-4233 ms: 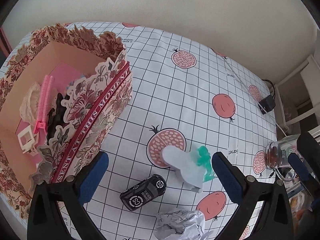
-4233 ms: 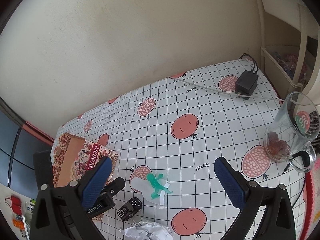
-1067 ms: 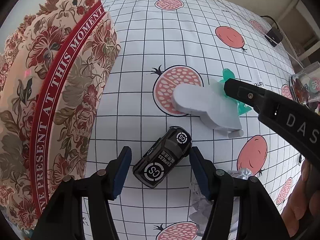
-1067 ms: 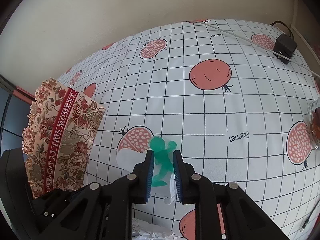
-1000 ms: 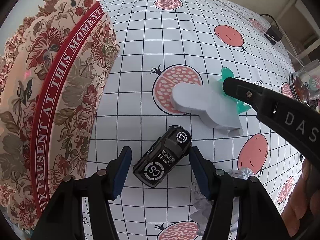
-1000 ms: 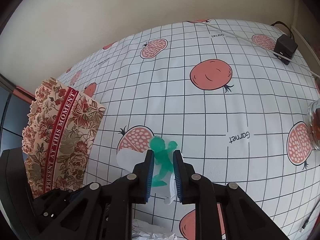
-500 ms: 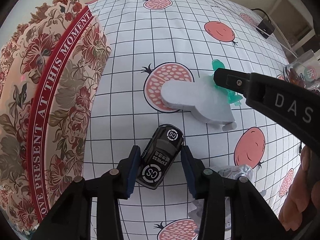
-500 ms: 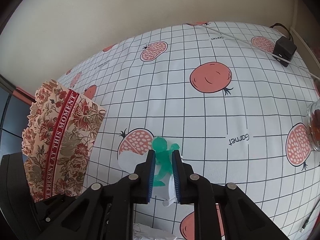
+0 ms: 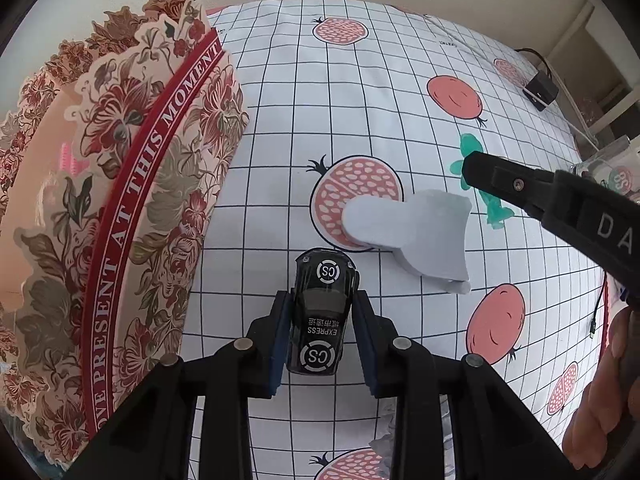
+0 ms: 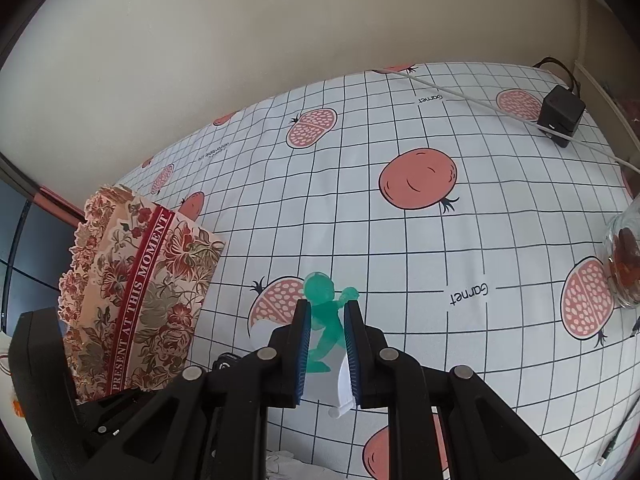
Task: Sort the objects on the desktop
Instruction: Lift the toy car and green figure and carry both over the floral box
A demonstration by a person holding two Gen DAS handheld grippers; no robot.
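Left gripper (image 9: pixel 320 330) had just been closing and clamped the black toy car (image 9: pixel 322 314) near the floral box (image 9: pixel 132 184) on its left, right gripper (image 10: pixel 326 344) pinched the green figure (image 10: pixel 326 316); next, I judged, both needed lifting toward that box.

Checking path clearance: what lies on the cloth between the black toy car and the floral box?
Nothing: in the left wrist view, only bare checked tablecloth lies between the black toy car and the floral box.

A home: pomegranate-print tablecloth (image 10: pixel 400 264), floral gift box (image 9: pixel 120 200), shelf corner.
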